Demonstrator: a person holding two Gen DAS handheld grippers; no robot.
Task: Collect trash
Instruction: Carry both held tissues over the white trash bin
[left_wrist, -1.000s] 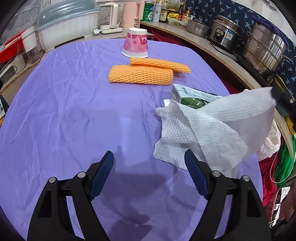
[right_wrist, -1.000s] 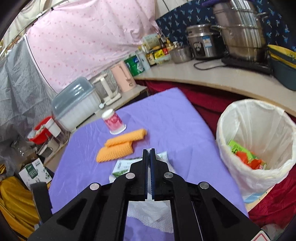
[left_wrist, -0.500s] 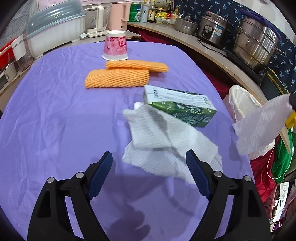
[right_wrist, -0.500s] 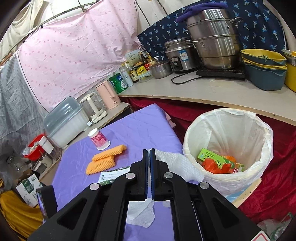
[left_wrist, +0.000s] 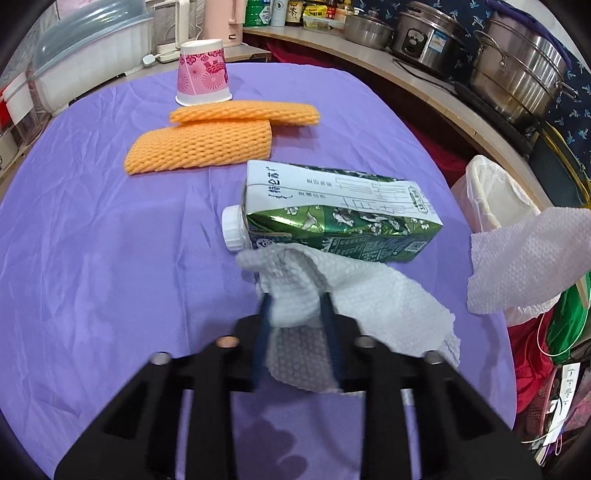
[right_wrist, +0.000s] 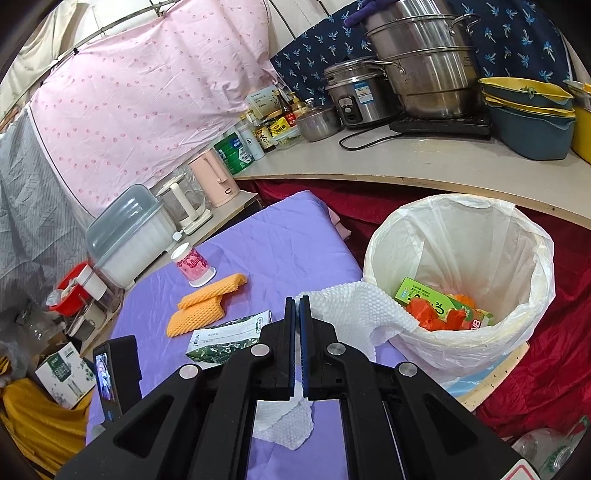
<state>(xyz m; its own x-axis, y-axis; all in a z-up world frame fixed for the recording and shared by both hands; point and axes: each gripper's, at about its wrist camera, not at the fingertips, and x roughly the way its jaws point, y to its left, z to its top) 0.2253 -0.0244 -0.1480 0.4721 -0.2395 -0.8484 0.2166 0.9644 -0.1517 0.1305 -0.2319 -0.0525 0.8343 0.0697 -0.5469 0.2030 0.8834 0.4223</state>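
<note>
The left gripper (left_wrist: 295, 306) is closing on a paper towel (left_wrist: 354, 295) beside the carton (left_wrist: 340, 210). The right gripper (right_wrist: 297, 306) pinches another towel (right_wrist: 354, 314) at the bin (right_wrist: 461, 339) rim.

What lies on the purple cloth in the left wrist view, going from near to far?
Paper towel between the closing left fingers → milk carton → near foam net → far foam net → paper cup.
</note>
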